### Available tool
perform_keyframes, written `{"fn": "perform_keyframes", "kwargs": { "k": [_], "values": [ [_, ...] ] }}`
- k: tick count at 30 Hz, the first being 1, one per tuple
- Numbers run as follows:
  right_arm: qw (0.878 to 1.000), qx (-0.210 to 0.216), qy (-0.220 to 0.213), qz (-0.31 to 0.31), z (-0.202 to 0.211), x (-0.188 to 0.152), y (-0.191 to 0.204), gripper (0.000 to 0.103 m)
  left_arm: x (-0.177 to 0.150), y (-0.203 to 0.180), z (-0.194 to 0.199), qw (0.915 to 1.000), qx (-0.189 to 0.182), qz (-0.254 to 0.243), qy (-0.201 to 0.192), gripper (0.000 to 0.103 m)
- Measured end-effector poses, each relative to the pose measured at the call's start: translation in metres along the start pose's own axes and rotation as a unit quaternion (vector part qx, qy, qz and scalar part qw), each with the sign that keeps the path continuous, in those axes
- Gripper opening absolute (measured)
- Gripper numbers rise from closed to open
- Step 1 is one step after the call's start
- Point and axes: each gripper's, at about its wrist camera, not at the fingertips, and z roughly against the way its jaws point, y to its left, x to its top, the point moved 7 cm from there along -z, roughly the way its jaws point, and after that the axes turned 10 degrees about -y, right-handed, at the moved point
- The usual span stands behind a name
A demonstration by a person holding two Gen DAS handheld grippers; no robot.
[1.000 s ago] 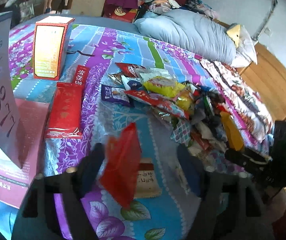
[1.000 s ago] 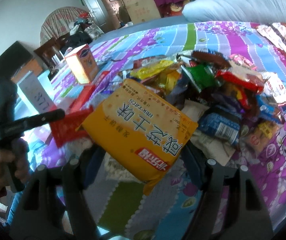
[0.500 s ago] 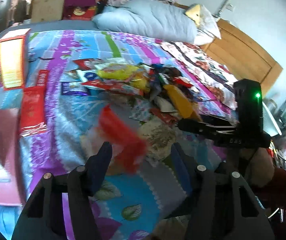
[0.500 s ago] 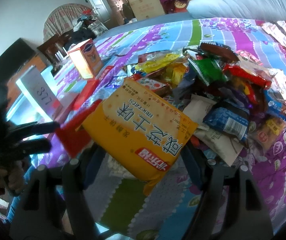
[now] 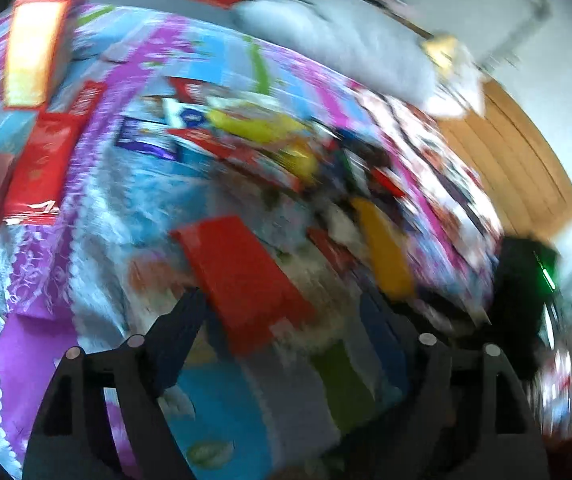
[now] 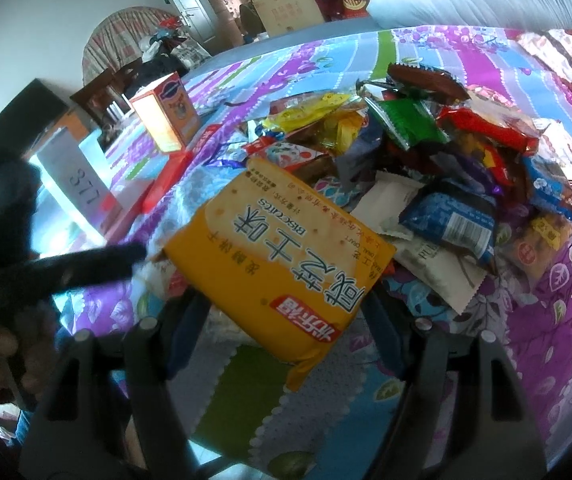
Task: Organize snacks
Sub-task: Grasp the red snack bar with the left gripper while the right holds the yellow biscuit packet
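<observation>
The left wrist view is blurred by motion. A flat red packet lies tilted between the fingers of my left gripper, close to the left finger and clear of the right one. The jaws are opening. My right gripper is shut on a yellow biscuit pack, held above the bedspread. The pack shows edge-on as a yellow strip in the left wrist view. A heap of mixed snack packets lies on the bed beyond it. The left gripper appears as a dark blur at the left of the right wrist view.
An orange box stands upright at the far left of the bed, with a long red pack lying near it. A white card marked 377 stands at the bed's left edge. A grey duvet is heaped at the head.
The left gripper has swung over the bedspread. Its jaws narrowed, then widened, and the red packet went from upright between the fingers to tilted flat. The right gripper and biscuit pack stayed put.
</observation>
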Motion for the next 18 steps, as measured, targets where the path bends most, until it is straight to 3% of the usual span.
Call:
{"fn": "perform_keyframes", "kwargs": {
  "k": [5,10,11,18],
  "values": [
    [1.0,-0.003,-0.004,-0.002,0.002,0.002,-0.003,0.074,0.0,0.014,-0.043,0.9981,0.032,0.034,0.04,0.084],
    [1.0,-0.006,-0.005,-0.007,0.002,0.002,-0.008,0.074,0.0,0.009,-0.066,0.9969,0.054,0.019,0.054,0.085],
    [1.0,-0.008,-0.005,-0.008,0.002,0.003,-0.008,0.074,0.0,0.008,-0.07,0.9963,0.063,0.01,0.058,0.076],
    [1.0,-0.009,-0.021,-0.001,0.009,0.014,-0.005,0.074,0.003,0.0,-0.063,0.9949,0.076,-0.045,0.048,0.064]
  ]
}}
